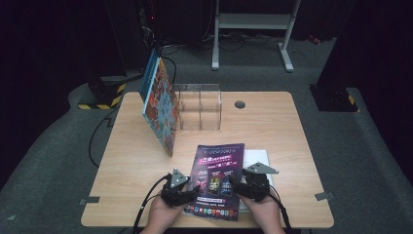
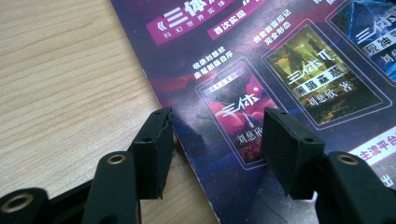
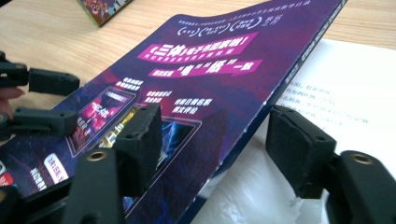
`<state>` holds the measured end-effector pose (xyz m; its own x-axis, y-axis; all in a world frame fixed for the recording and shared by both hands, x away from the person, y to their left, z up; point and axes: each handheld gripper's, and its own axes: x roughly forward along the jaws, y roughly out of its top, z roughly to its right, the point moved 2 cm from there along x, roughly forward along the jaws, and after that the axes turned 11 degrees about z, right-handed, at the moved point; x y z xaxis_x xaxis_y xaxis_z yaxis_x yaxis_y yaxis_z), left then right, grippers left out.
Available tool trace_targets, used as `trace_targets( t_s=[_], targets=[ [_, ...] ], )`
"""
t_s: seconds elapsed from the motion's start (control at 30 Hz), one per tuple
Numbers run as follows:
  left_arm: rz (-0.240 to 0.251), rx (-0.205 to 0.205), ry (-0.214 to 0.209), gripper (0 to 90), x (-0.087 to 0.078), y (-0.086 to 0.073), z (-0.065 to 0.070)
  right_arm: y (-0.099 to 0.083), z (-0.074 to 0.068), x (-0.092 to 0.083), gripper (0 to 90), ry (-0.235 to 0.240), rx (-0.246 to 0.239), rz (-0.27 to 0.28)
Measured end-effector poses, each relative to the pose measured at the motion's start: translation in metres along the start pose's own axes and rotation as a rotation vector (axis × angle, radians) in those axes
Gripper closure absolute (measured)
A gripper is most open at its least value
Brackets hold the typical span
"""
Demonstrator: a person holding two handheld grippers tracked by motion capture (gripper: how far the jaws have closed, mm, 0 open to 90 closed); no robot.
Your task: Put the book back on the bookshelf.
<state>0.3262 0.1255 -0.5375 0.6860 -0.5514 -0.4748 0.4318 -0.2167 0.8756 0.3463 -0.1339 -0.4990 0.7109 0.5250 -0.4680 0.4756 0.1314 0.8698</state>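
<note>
Purple magazine (image 1: 217,179) at table (image 1: 122,161) near edge; left gripper (image 2: 217,140) half-open astride its left edge, right gripper (image 3: 215,140) half-open astride lifted right edge.

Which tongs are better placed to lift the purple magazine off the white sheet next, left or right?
Right, probably. The right tongs straddle the purple magazine's raised edge above the white sheet, one jaw on either side. The left tongs straddle the opposite edge, which looks flat on the table.
</note>
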Motion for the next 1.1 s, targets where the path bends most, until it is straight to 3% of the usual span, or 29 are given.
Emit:
trace_targets(
  t_s=[0.3, 0.63, 0.83, 1.1],
  targets=[
    [0.004, 0.02, 0.008, 44.6, 0.0, 0.0, 0.001, 0.001, 0.003, 0.002, 48.3, -0.019, 0.008, 0.009],
    [0.0, 0.041, 0.032, 46.4, 0.0, 0.002, 0.001, 0.002, 0.0, -0.006, 60.4, -0.006, 0.003, 0.048],
    [0.005, 0.045, 0.052, 49.8, 0.001, 0.003, -0.004, -0.002, -0.008, -0.014, 62.2, -0.002, -0.036, 0.058],
    [0.017, 0.041, 0.066, 51.2, 0.003, 0.003, -0.005, -0.008, -0.012, -0.019, 59.5, -0.003, -0.028, 0.058]
  ],
)
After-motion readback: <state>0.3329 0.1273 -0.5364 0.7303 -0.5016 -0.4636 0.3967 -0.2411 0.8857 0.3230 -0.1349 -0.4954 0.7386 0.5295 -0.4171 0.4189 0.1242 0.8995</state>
